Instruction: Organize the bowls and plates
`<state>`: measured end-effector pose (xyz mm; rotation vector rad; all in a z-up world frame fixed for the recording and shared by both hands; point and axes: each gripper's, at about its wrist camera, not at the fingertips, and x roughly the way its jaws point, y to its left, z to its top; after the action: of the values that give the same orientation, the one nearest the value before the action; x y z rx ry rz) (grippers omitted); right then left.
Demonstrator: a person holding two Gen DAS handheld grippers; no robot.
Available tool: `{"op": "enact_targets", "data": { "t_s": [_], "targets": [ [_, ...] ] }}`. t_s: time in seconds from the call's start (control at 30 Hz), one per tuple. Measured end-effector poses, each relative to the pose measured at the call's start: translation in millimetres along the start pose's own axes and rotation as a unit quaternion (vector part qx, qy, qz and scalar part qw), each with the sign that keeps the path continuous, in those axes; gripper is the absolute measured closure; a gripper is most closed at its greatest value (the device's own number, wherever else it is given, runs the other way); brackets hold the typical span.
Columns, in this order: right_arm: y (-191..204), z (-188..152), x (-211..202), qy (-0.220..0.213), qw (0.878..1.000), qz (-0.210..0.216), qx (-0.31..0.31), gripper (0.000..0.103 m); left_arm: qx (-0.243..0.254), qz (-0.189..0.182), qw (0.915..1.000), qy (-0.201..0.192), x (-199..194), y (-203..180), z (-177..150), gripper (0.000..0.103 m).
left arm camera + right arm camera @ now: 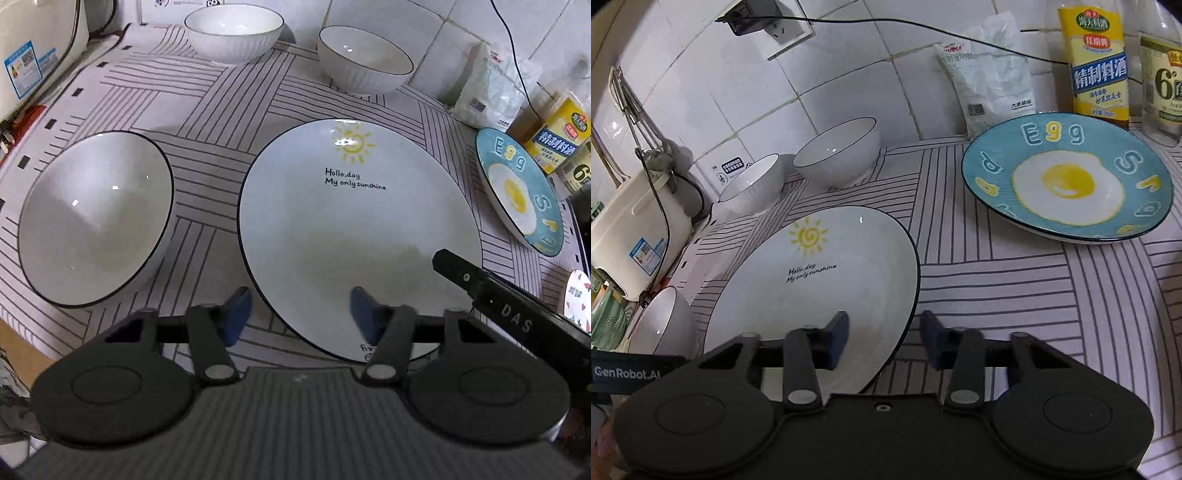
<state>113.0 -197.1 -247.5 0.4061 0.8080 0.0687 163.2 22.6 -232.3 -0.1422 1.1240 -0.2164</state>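
A white sun plate (354,236) lies on the striped mat; it also shows in the right wrist view (820,284). A blue egg plate (1067,177) lies to its right, seen too in the left wrist view (517,192). A large white bowl (96,218) sits left of the sun plate. Two ribbed white bowls (234,31) (364,59) stand at the back by the wall. My left gripper (301,314) is open, straddling the sun plate's near left rim. My right gripper (884,339) is open, straddling the plate's near right rim.
A white rice cooker (635,229) stands at the left. A salt bag (993,85) and two bottles (1097,62) (1161,85) stand against the tiled wall at the back right. A small patterned dish (578,299) lies at the right edge.
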Motion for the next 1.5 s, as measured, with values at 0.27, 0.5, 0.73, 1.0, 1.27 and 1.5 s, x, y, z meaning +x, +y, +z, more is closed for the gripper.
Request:
{"op": "enact_targets", "data": {
  "t_s": [0.27,0.5,0.73,1.0,1.27,1.5],
  "targets": [
    [-18.0,-6.3,10.2,-0.025,0.999,0.027,0.028,0.085,-0.005,-0.013,0.9999,0.001,11.9,9.6,-0.6,0.073],
    [-14.3,3.3,-0.3,-0.016,0.999,0.028,0.017,0.086,0.009,-0.019,0.9998,0.002,2.5,5.8,-3.4,0.074],
    [-23.1,-10.3,-25.6,-0.014,0.999,0.031,0.020,0.085,0.063,-0.018,0.9979,-0.002,-18.8,-15.4,-19.9,0.074],
    [-33.1,-21.1,-60.9,-0.028,0.999,0.015,0.011,0.084,0.089,-0.031,0.9956,0.000,-29.4,-33.0,-31.7,0.074],
    [-41.0,-36.5,-65.4,-0.025,0.999,0.008,0.025,0.083,0.112,-0.025,0.9932,0.017,-22.1,-36.6,-35.4,0.074],
    [-37.0,-41.5,-53.8,-0.015,1.000,-0.010,0.014,0.083,0.104,-0.021,0.9931,0.049,-4.2,-34.7,-30.9,0.073]
  ]
}}
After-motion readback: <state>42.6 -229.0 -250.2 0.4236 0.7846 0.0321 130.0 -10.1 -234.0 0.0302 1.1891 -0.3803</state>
